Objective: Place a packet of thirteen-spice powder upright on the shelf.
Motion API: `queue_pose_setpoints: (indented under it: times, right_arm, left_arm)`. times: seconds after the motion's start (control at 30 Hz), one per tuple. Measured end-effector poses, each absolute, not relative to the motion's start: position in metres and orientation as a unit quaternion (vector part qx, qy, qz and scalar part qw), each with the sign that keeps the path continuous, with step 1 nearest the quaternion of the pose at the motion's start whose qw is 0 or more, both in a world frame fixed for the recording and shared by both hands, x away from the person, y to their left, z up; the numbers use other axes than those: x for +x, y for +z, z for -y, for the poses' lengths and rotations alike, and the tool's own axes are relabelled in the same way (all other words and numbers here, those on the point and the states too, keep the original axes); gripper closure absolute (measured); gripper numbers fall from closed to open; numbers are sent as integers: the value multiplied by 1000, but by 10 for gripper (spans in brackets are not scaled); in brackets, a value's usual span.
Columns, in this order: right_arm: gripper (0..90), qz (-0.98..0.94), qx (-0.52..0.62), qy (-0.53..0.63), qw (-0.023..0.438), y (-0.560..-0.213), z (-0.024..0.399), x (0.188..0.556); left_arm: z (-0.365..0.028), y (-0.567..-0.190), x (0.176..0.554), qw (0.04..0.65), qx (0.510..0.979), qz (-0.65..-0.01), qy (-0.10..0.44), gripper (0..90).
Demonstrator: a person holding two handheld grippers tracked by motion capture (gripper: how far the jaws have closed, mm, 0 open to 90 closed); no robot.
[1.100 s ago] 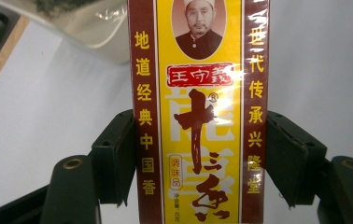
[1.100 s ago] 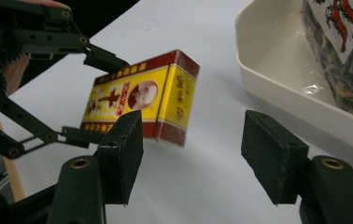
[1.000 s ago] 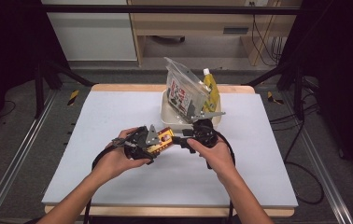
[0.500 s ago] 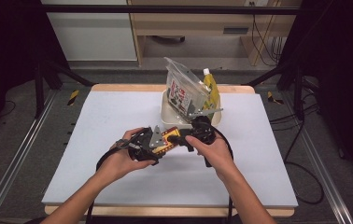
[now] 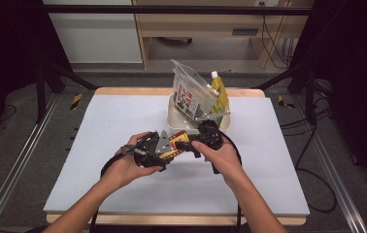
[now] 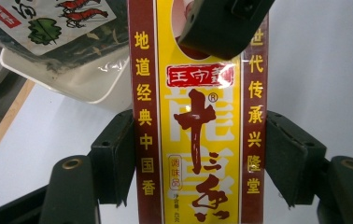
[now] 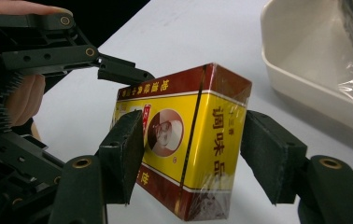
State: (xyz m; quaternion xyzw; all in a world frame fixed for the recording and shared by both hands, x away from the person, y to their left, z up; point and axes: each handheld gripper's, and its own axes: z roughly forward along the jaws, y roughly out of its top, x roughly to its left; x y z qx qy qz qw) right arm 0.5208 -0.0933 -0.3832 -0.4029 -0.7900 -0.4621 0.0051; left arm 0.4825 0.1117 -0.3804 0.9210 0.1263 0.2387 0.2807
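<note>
**Spice box between both grippers**

My left gripper (image 6: pixel 198 154) clamps the yellow-and-red box (image 6: pixel 198 140) by its long sides, above the white table (image 5: pixel 99 145). My right gripper (image 7: pixel 191 154) straddles its far end, left pad touching, right pad apart. Cream tub (image 5: pixel 174 121) just behind.

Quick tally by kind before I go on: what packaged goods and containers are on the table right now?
Boxes: 1, the yellow and red seasoning box between the two tools
Bags: 1, the clear printed bag standing in the tub
Squeeze pouches: 1, the yellow pouch with white cap in the tub
Tubs: 1, the cream tub
Total: 4
</note>
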Motion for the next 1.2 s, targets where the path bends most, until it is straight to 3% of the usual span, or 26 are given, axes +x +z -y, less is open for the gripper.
queue_pose_setpoints:
  times: [0.33,0.63,0.77,1.0,1.2]
  right_arm:
    - [476,784,-409,-467,27,-382,94,522]
    - [666,752,-432,-495,58,-372,102,520]
    - [682,747,-441,-496,38,-366,103,517]
    - [682,757,-459,-462,-55,-354,120,509]
    - [682,764,-468,-435,-91,-346,137,502]
  left_arm:
    - [-109,-379,482,286,917,-124,251,321]
    - [-106,-382,485,295,911,-132,256,319]
    - [-105,-381,486,315,905,-147,247,296]
    - [-117,-379,483,320,903,-169,234,173]
    - [-131,-387,482,317,900,-194,226,125]
